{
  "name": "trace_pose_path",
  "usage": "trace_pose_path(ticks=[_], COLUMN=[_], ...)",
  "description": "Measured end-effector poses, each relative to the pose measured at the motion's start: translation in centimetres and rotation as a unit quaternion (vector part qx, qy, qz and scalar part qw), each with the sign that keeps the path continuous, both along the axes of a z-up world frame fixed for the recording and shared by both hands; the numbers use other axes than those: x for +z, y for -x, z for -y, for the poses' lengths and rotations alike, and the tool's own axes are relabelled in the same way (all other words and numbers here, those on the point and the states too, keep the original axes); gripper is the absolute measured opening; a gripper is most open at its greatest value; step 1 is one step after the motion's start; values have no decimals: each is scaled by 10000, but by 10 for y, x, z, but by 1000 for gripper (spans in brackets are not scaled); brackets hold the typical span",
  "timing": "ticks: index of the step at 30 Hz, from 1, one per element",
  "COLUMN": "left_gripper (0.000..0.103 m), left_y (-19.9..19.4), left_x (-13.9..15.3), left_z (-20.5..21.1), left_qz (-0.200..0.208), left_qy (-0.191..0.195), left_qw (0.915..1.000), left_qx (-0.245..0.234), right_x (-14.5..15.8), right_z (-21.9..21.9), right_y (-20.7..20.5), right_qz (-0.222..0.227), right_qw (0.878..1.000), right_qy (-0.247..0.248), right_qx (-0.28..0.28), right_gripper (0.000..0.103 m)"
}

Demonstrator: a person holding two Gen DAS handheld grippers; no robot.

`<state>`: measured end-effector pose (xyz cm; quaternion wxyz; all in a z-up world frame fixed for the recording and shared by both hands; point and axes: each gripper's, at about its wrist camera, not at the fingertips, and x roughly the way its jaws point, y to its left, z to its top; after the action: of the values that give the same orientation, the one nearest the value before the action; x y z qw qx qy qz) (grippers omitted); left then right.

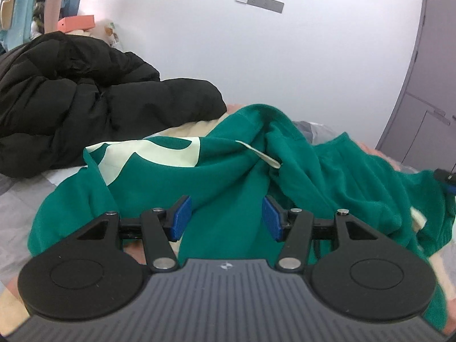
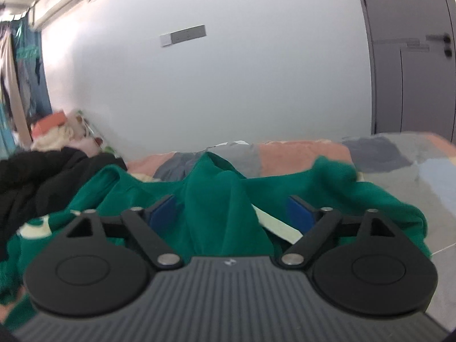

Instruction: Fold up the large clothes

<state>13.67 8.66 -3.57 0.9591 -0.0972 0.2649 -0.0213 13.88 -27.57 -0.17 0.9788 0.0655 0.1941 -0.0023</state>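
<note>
While both grippers hang just above the bed, the thing that decides my coming move is how the green sweatshirt [image 1: 228,171] lies against them: it sprawls crumpled straight ahead of and beneath both tools, its long run going crosswise to the way each gripper points, from the black puffer jacket [image 1: 85,99] on one side toward the grey door [image 1: 427,85] on the other.

My left gripper [image 1: 226,216] stands with its blue pads [image 1: 180,218] apart and nothing pinched between them — green cloth shows through the gap, but it lies below, and I cannot see either pad pressing on it. Relative to the sweatshirt, this gripper sits at the near edge, closer to the end with the pale printed lettering [image 1: 148,151], beside the jacket. A white label [image 1: 260,152] pokes from a raised fold near the middle of the garment, beyond the fingertips.

My right gripper [image 2: 232,213] is spread wider, likewise holding nothing. A ridge of green fabric rises between its pads without touching them, as far as the blur lets me judge, and a pale strip [image 2: 278,226] lies just inside the right-hand pad. This gripper is nearer the sweatshirt's door-side end, where the cloth tapers onto the patchwork bedspread [image 2: 299,154].

I judge each hand should take the near hem on its own side — left by the lettering, right by the taper.
</note>
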Motion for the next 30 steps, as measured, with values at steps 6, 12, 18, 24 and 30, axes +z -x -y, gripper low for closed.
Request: trace_pose_path(ticks=[6,12,18,24,30], left_gripper=[60,60,60,60,60], left_y=[-15,-22,-23,-24,-43], left_x=[-16,-28,-26,-25,-41], left_z=[-5,-1,0,-5,-10], left_qz=[-246,-404,-354,-294,-400], left_qy=[210,192,301,524,681], left_qw=[9995,9989,9987,9980,9967], left_qx=[-67,-161,-226,-205,-196], right_x=[-10,-69,-103,-89,-21], right_z=[-38,-81,-110,-123,-135], right_y=[6,-28,-56,-107,-203], right_qz=[-359,-1544,-1659,-1466,-887], right_qw=[9952,9731,9707,9729,9816], right_qy=[206,489,970,1422,1577], right_qx=[882,1636,1442,1085,615], right_gripper=[87,87,73,21,18])
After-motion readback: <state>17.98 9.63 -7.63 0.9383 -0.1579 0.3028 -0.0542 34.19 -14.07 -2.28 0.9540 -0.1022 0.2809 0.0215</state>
